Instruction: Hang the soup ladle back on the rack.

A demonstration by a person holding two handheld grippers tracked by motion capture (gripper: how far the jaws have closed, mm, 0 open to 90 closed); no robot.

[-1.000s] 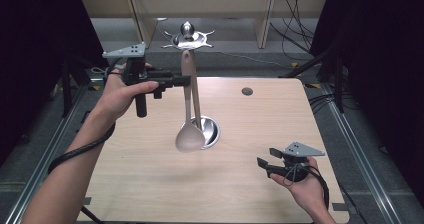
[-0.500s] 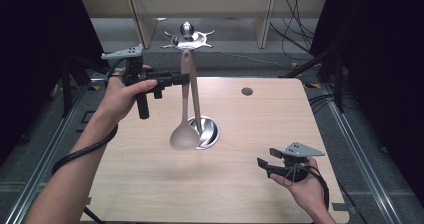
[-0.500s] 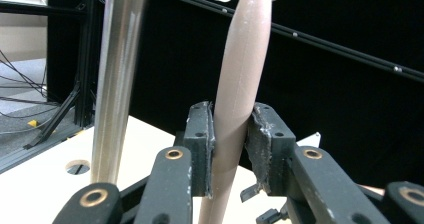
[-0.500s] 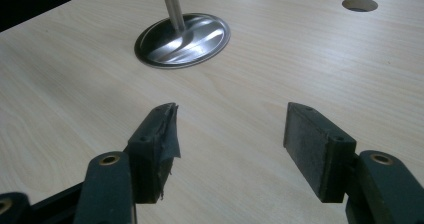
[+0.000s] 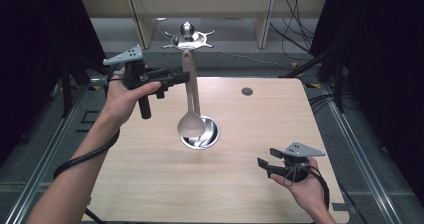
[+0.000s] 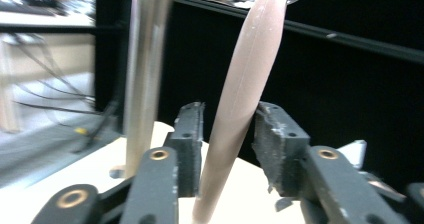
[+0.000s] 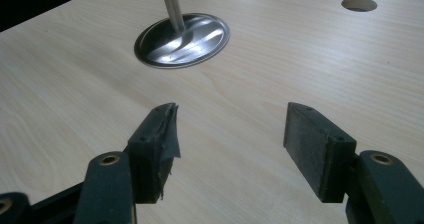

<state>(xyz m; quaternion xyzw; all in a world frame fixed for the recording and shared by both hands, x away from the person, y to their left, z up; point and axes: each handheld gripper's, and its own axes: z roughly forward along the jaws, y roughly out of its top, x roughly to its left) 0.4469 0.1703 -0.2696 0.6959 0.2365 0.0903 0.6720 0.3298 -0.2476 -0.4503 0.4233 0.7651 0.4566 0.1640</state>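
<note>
Ladle lifted by the left hand-held gripper, carried leftward since the earlier frame

The ladle [image 5: 191,115] was held pinched at its handle by the left hand-held gripper [image 5: 181,77], its bowl hung at mid-frame over the round metal base [image 5: 206,139] set in the surface [image 5: 260,129], shifted slightly left of before. The handle's top was cut off in the left gripper view. The left forearm was raised from lower left; the right hand-held gripper [image 5: 265,165] was kept spread, low at lower right.
</note>
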